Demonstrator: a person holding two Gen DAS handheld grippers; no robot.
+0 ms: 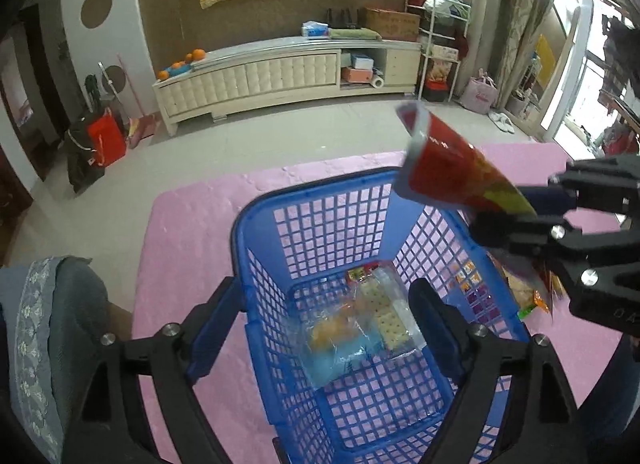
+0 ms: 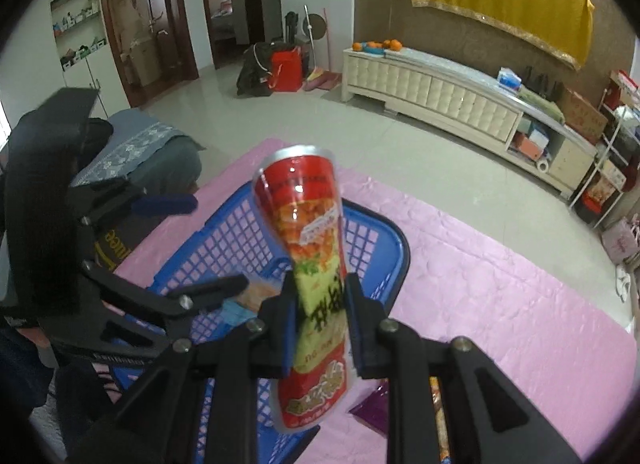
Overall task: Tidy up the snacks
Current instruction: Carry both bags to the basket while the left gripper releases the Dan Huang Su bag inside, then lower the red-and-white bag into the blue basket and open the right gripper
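Right hand-held gripper (image 2: 320,320): fingers clamped on red snack pouch (image 2: 310,264), held above blue basket (image 2: 384,240) | Left hand-held gripper (image 1: 324,328): wide, straddling basket rim, holding nothing | Left view only: cracker packets (image 1: 360,328) on basket floor.

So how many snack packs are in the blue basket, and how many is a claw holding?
In the blue basket: 2 that I can make out, a clear cracker pack and a blue-and-orange bag
Held by the right claw: 1, the red snack bag
Total: 3
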